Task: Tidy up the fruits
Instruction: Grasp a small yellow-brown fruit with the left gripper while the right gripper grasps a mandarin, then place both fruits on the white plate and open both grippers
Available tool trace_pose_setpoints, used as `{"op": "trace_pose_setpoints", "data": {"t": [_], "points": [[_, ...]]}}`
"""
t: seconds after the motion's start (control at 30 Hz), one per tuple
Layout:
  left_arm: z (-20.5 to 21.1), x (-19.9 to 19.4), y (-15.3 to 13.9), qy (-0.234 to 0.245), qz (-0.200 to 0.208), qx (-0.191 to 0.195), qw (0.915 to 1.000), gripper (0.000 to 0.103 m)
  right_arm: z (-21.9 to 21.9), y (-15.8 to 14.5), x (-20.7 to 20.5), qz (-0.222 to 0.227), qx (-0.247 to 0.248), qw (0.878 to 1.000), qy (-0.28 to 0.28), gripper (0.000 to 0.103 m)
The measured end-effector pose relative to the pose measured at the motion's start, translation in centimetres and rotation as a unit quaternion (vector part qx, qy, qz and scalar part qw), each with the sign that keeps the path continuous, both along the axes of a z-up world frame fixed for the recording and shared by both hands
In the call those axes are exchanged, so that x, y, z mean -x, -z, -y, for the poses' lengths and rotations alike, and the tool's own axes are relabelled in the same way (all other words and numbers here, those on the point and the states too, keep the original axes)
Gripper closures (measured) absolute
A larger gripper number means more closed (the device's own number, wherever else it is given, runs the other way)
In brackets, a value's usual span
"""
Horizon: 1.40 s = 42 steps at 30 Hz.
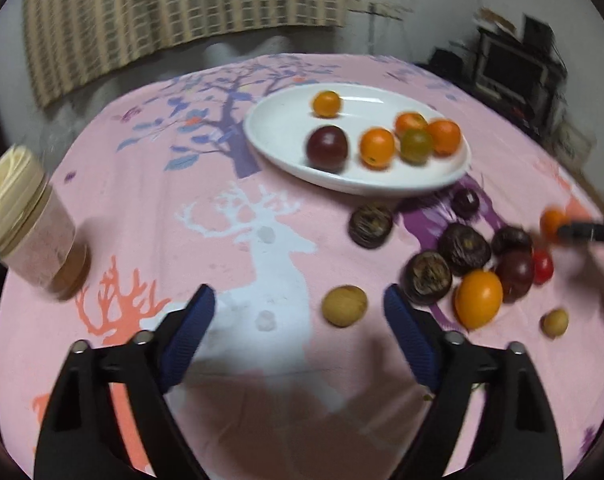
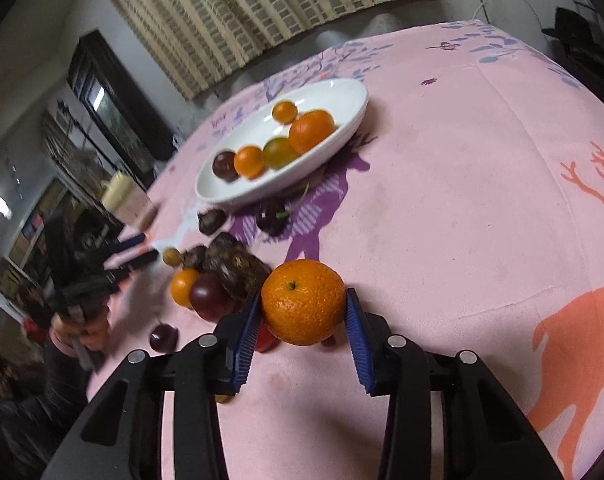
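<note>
A white oval plate on the pink tablecloth holds several oranges, a green fruit and a dark plum. My left gripper is open and empty above the cloth, with a tan round fruit just ahead between its fingers. A pile of dark wrinkled fruits, an orange and a plum lies to its right. My right gripper is shut on an orange, held above the cloth near the pile. The plate lies beyond it.
A jar with a cream lid stands at the left of the table. A small tan fruit and a red one lie at the right. The left gripper and a hand show in the right wrist view.
</note>
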<state>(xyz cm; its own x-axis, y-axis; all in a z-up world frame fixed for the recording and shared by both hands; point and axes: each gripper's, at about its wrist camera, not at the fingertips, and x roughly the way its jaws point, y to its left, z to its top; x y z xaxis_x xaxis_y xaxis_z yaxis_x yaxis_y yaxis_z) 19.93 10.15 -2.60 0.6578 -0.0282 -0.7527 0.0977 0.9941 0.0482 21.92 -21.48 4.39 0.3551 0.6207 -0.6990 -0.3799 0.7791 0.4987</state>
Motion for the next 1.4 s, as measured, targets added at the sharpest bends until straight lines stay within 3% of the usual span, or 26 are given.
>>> {"op": "trace_pose_setpoints", "data": {"t": [0.07,0.17,0.53,0.7,0.8,1.0,1.13,1.33,1.4], "points": [[1.2,-0.1,0.6,0.022,-0.01,-0.014,0.9996,0.04,0.3,0.1,-0.1,-0.005,0.002,1.0,0.011,0.061],[1.9,-0.2,1.2,0.036,-0.018,-0.023,0.9989,0.05,0.3,0.3,-0.1,-0.009,0.01,1.0,0.015,0.061],[2.2,-0.8,1.8,0.047,-0.022,-0.027,0.9983,0.076,-0.2,0.3,0.2,-0.002,0.022,1.0,0.004,0.061],[1.9,-0.8,1.7,0.04,-0.023,-0.014,0.9988,0.076,0.0,0.0,0.3,0.004,0.008,1.0,0.011,0.061],[0.8,-1.2,0.0,0.018,0.002,0.023,0.9996,0.076,-0.9,-1.0,-0.3,0.01,-0.026,1.0,0.004,0.061],[0.1,-5.7,-4.4,-0.006,0.052,0.093,0.9943,0.076,-6.3,-4.7,-4.5,0.076,-0.033,0.996,0.027,0.061],[1.0,-10.2,-5.1,-0.019,0.058,0.1,0.9931,0.076,-10.1,-4.3,-7.7,0.088,0.011,0.995,0.043,0.061],[1.1,-14.9,-3.9,-0.052,0.044,0.09,0.9936,0.076,-12.8,-3.0,-10.0,0.092,0.044,0.994,0.04,0.06],[1.1,-15.6,-3.6,-0.069,0.039,0.079,0.9937,0.066,-13.2,-2.6,-10.0,0.091,0.051,0.994,0.037,0.059]]}}
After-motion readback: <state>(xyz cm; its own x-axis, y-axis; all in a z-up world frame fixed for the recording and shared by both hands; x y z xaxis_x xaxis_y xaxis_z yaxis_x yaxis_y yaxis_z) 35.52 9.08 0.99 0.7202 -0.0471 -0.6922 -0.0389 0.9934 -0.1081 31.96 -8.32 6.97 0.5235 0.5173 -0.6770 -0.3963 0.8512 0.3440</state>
